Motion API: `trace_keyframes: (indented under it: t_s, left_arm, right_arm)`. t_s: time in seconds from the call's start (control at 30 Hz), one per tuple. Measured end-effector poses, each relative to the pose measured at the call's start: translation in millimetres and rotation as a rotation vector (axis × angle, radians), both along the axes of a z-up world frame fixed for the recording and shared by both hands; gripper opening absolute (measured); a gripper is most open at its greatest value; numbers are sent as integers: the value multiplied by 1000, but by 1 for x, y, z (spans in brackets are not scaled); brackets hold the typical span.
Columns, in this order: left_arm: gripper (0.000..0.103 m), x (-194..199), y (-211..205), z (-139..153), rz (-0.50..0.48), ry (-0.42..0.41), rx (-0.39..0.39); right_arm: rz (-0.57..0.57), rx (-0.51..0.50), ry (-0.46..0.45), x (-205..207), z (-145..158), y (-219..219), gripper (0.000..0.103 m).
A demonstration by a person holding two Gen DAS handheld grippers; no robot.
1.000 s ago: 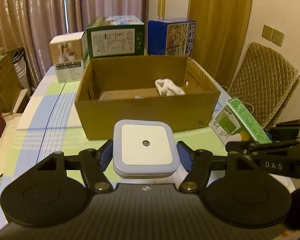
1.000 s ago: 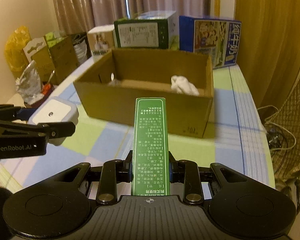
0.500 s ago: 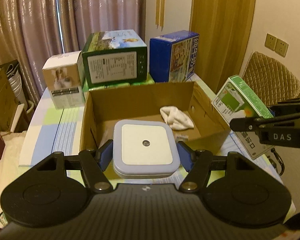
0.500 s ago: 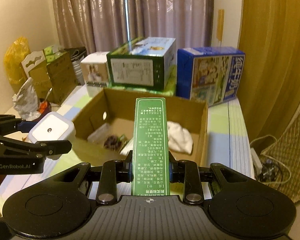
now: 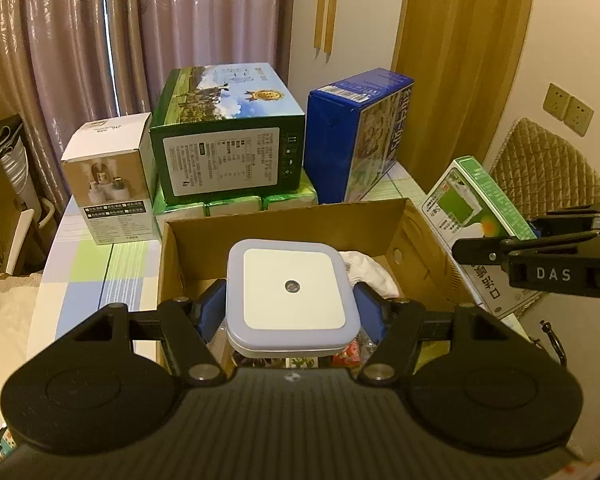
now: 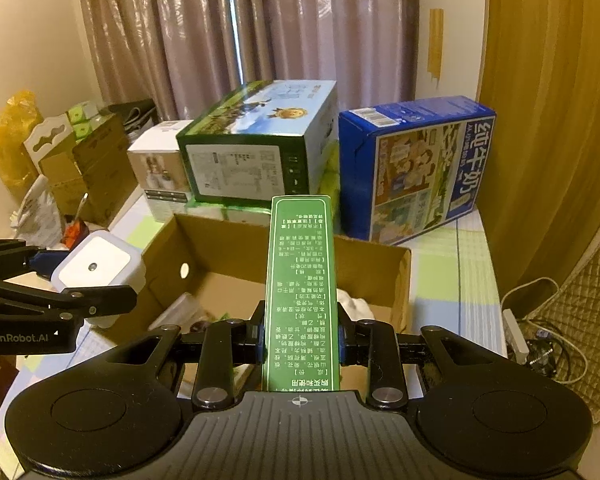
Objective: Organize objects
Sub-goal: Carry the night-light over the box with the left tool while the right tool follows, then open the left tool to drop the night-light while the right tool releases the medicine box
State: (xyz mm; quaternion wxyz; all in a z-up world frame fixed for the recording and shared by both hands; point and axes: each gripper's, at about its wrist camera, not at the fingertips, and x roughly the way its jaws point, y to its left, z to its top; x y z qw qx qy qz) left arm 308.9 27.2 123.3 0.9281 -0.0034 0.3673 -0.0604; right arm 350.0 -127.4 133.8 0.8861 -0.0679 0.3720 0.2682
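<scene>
My left gripper [image 5: 292, 312] is shut on a square white night light [image 5: 290, 294] with a pale blue rim, held above the near side of an open cardboard box [image 5: 288, 222]. My right gripper [image 6: 300, 334] is shut on a slim green carton [image 6: 300, 280] printed with white text, also held over the box [image 6: 372, 276]. From the left wrist view the green carton [image 5: 464, 208] hangs at the box's right wall. The night light [image 6: 98, 266] shows at the left of the right wrist view. A white cloth [image 5: 370, 272] and small packets lie inside the box.
Behind the box stand a white carton [image 5: 112, 184], a green milk case [image 5: 228, 140] on green packs, and a blue milk case [image 5: 360, 132]. A checked cloth [image 5: 96, 264] covers the table. A quilted chair [image 5: 548, 164] stands at the right, brown boxes [image 6: 88, 164] on the left.
Both grippers have risen and moved forward over the cardboard box, so its inside now lies below them. Each still holds its object.
</scene>
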Motion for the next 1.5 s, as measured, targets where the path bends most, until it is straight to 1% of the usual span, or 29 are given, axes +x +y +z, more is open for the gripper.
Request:
trace_keyframes:
  t_s: [0.37, 0.53, 1.0, 1.07, 1.1, 1.23, 1.37, 1.5]
  left_arm:
    - [64, 32, 8, -35, 5, 60, -6]
    - [64, 41, 11, -47, 3, 77, -8]
    - [64, 62, 7, -65, -15, 107, -5]
    - [75, 65, 5, -67, -22, 104, 14]
    - [80, 65, 5, -67, -8, 91, 22]
    - [80, 65, 9, -68, 7, 86, -1]
    - [80, 61, 7, -70, -3, 84, 36]
    - [80, 58, 5, -70, -15, 90, 37]
  right_arm:
    - [-12, -23, 50, 28, -37, 7, 27]
    - [-9, -28, 63, 33, -45, 11, 27]
    - [-33, -13, 98, 50, -62, 12, 27]
    - [-40, -9, 101, 51, -64, 10, 27]
    - [-41, -8, 102, 52, -65, 9, 27]
    - [-42, -12, 109, 51, -70, 6, 27]
    - [-43, -8, 120, 50, -74, 5, 27]
    - [-38, -9, 124, 49, -75, 7, 27]
